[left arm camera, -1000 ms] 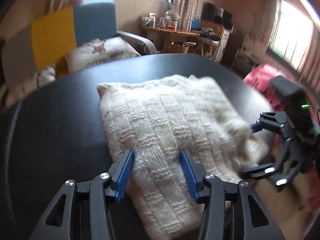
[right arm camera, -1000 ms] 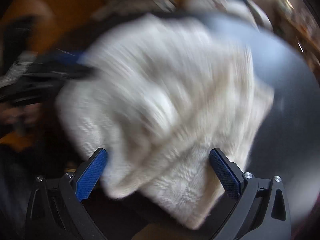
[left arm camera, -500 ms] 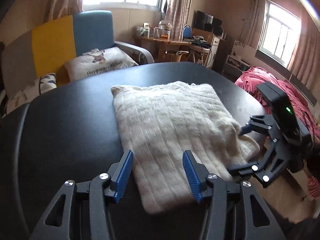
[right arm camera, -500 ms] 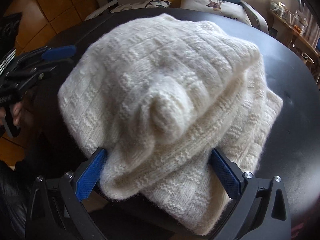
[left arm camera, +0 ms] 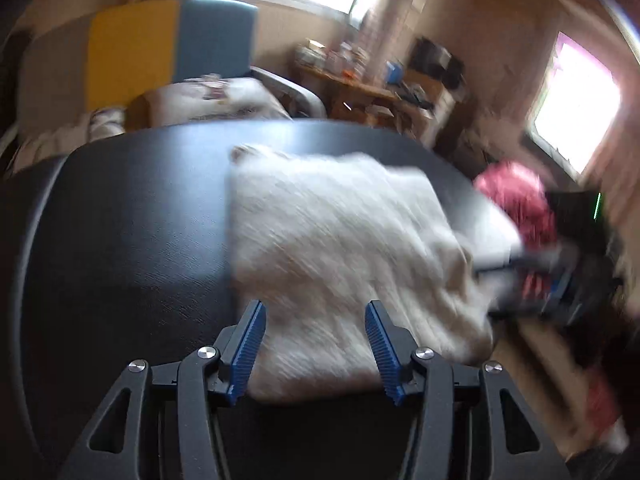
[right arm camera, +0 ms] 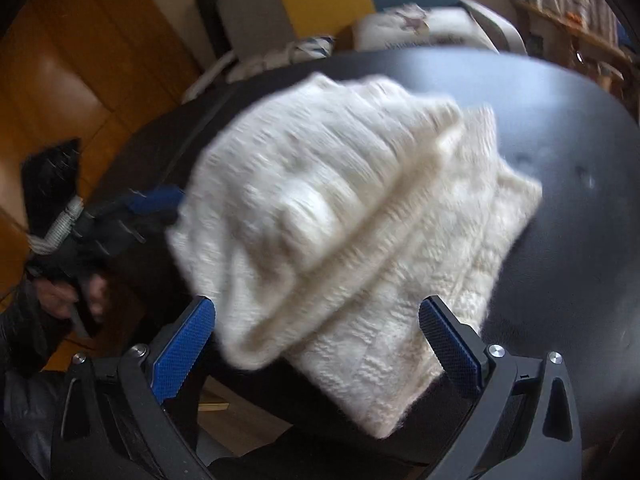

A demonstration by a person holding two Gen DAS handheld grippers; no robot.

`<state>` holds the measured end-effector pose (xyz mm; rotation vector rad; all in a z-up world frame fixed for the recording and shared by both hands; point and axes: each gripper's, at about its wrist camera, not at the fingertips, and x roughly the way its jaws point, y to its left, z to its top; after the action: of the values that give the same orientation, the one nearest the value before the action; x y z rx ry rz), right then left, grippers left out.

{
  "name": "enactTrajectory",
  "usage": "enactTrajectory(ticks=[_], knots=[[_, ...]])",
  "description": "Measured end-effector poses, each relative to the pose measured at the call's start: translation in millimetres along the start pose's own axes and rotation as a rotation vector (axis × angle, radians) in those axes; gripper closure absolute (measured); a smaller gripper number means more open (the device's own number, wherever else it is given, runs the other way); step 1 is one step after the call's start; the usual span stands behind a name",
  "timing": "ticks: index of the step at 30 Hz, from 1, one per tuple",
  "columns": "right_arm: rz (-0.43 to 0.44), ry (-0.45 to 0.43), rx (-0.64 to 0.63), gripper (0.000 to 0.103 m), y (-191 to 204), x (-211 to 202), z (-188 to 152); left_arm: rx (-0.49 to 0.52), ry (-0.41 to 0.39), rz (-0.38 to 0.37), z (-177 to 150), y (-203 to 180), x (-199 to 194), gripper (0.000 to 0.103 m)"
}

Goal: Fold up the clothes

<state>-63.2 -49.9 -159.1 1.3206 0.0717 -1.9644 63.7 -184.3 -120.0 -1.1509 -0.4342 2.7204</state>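
On the black worktop point(left arm camera: 120, 216) lies our white knit sweater point(left arm camera: 328, 248), and it is already folded into a thick, soft pad. We can see a top layer lying over a lower layer in the right claw's view, so most of the folding looks done. One end of the sweater hangs out over the near edge of the worktop. Our left claw point(left arm camera: 316, 344) is wide apart, with nothing pinched between its blue pads; the sweater's near edge only shows between them, lower down. Our right claw point(right arm camera: 320, 344) is wide apart too, and the hanging end of the sweater sits between its pads, but they do not press on it. We think we are at the tidy-up step, or just before one last fold. Both views are blurry, so we cannot see the fine edges well. Next, we think each claw should come down to the near end of the sweater and close on all the layers at once. Then we would lift that end and lay it farther onto the worktop, so nothing hangs off. The knit is thick and floppy, so a grip on just one layer could pull the fold open. A red cloth point(left arm camera: 516, 200) lies off to the side, well apart from our sweater.
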Motion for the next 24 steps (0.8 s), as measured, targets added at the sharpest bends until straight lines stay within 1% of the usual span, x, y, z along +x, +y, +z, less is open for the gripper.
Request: enactTrajectory(ticks=[2,5,6,7,9,11,14,18,21,23,24], knots=[[0.008,0.014,0.013,0.0,-4,15,4,-0.098,-0.001,-0.033,14,25,0,0.05],[0.141,-0.059,0.097,0.0,-20,-3,18,-0.177,0.036,-0.069,30,55,8,0.049],[0.152,-0.093,0.119,0.0,-28,-13,21,-0.191,0.051,-0.079,33,63,11,0.049],[0.147,-0.117,0.145,0.0,-37,-20,23,-0.199,0.066,-0.089,36,70,14,0.049],[0.144,-0.128,0.205,0.0,-52,-25,24,-0.226,0.091,-0.117,41,79,23,0.048],[0.132,-0.125,0.261,0.0,-71,-26,24,-0.246,0.108,-0.157,40,83,29,0.048],[0.143,-0.095,0.318,0.0,-99,-29,11,-0.238,0.137,-0.172,46,80,44,0.047],[0.149,-0.061,0.312,0.0,-91,-21,-13,-0.25,0.165,-0.207,48,85,57,0.045],[0.135,-0.05,0.308,0.0,-83,-10,-11,-0.252,0.164,-0.218,48,91,58,0.044],[0.115,-0.059,0.29,0.0,-77,-15,-14,-0.243,0.163,-0.215,48,92,58,0.044],[0.103,-0.059,0.293,0.0,-82,-17,-18,-0.231,0.164,-0.212,49,91,59,0.044]])
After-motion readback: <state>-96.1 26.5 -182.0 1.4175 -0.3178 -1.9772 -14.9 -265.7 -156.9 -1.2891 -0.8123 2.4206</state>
